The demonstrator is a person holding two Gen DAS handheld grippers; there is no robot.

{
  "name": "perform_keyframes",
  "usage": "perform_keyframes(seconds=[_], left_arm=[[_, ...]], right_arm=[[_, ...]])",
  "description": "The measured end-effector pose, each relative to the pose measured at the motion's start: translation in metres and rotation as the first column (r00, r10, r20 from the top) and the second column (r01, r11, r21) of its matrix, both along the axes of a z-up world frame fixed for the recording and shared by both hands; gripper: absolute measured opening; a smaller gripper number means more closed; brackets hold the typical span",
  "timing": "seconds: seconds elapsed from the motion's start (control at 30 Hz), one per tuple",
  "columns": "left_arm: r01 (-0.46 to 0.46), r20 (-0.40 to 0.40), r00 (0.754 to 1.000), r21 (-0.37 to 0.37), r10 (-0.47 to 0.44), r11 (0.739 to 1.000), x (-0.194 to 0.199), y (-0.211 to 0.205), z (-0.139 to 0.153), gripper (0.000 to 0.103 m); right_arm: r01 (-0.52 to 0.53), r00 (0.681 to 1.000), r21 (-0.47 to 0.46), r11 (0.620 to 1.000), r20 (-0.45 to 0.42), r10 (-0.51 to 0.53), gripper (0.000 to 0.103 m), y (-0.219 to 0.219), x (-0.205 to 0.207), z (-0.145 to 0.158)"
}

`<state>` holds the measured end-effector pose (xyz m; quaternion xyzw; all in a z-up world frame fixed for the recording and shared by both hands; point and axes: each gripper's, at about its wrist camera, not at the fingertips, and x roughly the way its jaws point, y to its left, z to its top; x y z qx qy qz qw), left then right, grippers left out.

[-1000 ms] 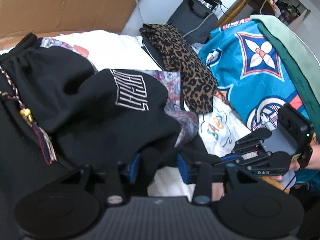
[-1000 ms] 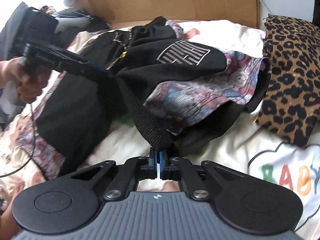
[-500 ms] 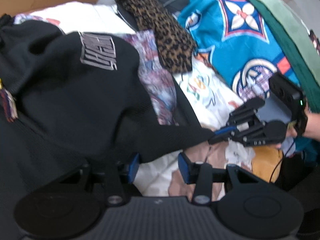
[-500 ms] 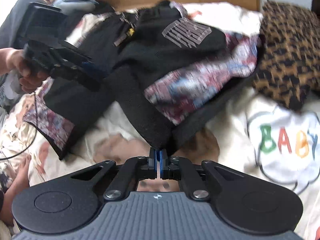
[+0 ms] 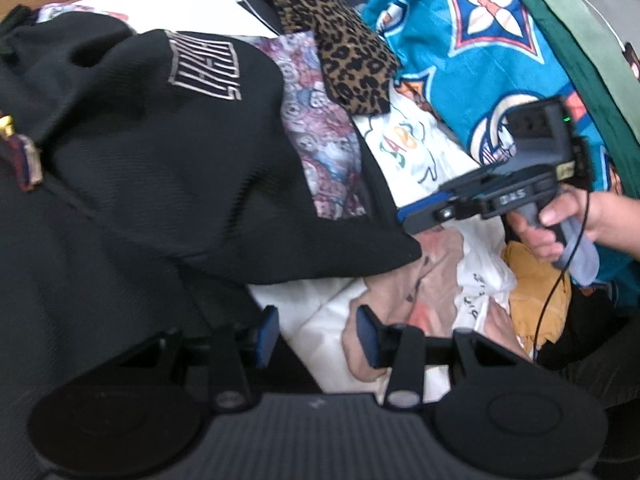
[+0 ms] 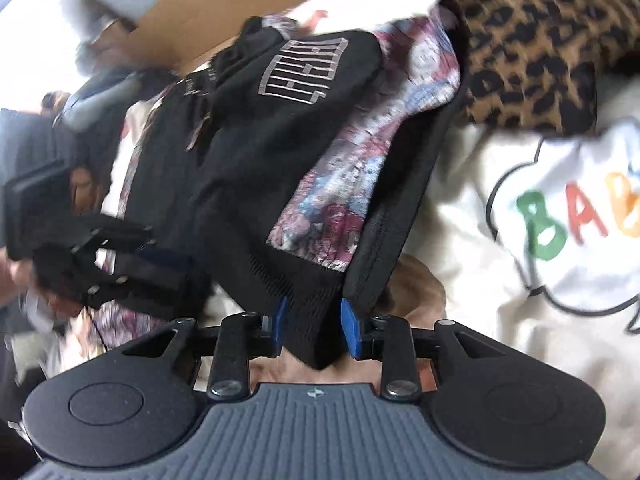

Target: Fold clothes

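The black garment (image 5: 168, 168) with the grey block lettering lies heaped on the bed, its patterned purple lining turned out along one edge. Just past that edge sits a leopard-print cloth (image 5: 344, 48), and beside it a white sheet with coloured letters (image 6: 560, 216). The right gripper (image 6: 314, 326) has just been opening: its blue pads now stand apart, with the garment's black corner lying loose between them rather than pinched. The left gripper (image 5: 316, 334) hovers at the garment's near side, jaws partly open over the bedding, nothing between them. A hand (image 5: 576, 224) holds the right gripper's handle near the teal printed blanket (image 5: 480, 52).
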<state>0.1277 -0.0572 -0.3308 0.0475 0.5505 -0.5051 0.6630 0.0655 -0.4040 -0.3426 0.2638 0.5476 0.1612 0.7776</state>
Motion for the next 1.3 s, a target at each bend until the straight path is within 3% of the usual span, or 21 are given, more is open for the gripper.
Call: perform_keyframes(seconds=[0.33,0.4,0.47,0.5,0.77,0.9,1.13,1.2,1.27,1.3], left_arm=[[-0.075,-0.005,0.997,-0.009,0.075,0.997,0.006,0.014,0.005,0.045],[-0.08,-0.007,0.997,-0.011,0.08,0.997,0.006,0.014,0.005,0.045],[-0.078,-0.007,0.997,-0.012,0.078,0.997,0.005,0.014,0.005,0.045],[-0.076,-0.007,0.997,-0.014,0.076,0.997,0.005,0.013,0.005,0.045],[-0.076,-0.001,0.997,-0.017,0.076,0.997,0.009,0.012,0.004,0.045],[-0.079,-0.001,0.997,-0.026,0.079,0.997,0.01,0.01,0.005,0.045],[-0.065,-0.006,0.998,-0.034,0.065,0.997,0.01,0.005,0.005,0.045],[-0.064,-0.007,0.998,-0.031,0.064,0.997,0.01,0.003,0.004,0.045],[-0.065,-0.008,0.998,-0.03,0.065,0.997,0.01,0.004,0.004,0.045],[-0.067,-0.009,0.998,-0.031,0.067,0.997,0.01,0.005,0.004,0.045]], right_arm=[[0.157,0.978,0.144,0.977,-0.16,-0.133,0.036,-0.001,0.007,-0.044],[0.172,0.975,0.155,0.973,-0.167,-0.146,0.027,-0.001,0.006,-0.047],[0.168,0.977,0.156,0.973,-0.16,-0.143,0.0,0.0,0.006,-0.046],[0.161,0.979,0.153,0.975,-0.153,-0.138,0.0,0.001,0.005,-0.045],[0.111,0.992,0.185,0.977,-0.085,-0.097,0.0,-0.007,-0.01,-0.018],[0.054,0.998,0.157,0.986,-0.05,-0.047,0.0,-0.006,-0.017,-0.009],[0.05,0.996,0.144,0.988,-0.077,-0.039,0.003,-0.005,-0.014,-0.017],[0.065,0.995,0.14,0.988,-0.084,-0.053,0.007,-0.005,-0.009,-0.022],[0.089,0.992,0.141,0.986,-0.099,-0.075,0.026,-0.006,-0.005,-0.028],[0.105,0.99,0.146,0.984,-0.108,-0.09,0.03,-0.006,-0.004,-0.031]])
